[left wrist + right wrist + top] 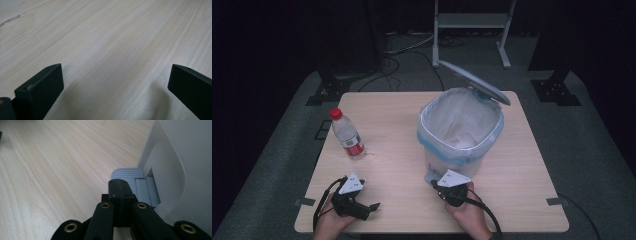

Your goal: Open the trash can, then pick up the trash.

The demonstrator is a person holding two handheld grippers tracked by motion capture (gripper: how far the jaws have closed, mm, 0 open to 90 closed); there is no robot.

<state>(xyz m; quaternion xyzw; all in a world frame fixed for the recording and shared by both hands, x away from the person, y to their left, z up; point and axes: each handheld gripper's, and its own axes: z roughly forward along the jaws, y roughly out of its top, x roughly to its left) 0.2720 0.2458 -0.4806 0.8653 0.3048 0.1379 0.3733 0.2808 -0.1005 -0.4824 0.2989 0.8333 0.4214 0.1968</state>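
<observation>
A white pedal bin (460, 131) lined with a clear bag stands on the wooden table (397, 125), right of centre, its grey lid (474, 81) raised at the back. My right gripper (435, 183) sits at the bin's near base. In the right gripper view this gripper (119, 182) is shut with nothing in it, and its tips rest on the grey ribbed pedal (130, 173) beside the bin wall (185, 157). A clear water bottle (347, 134) with a red cap and red label stands at the left. My left gripper (368, 209) lies low over bare wood near the front edge, open (115, 75) and empty.
The table's front edge runs just below both hands. Past the far edge, cables (397, 60) trail across the dark floor and a white metal stand (472, 25) rises behind the bin. Black stand feet (557, 90) sit at the back right.
</observation>
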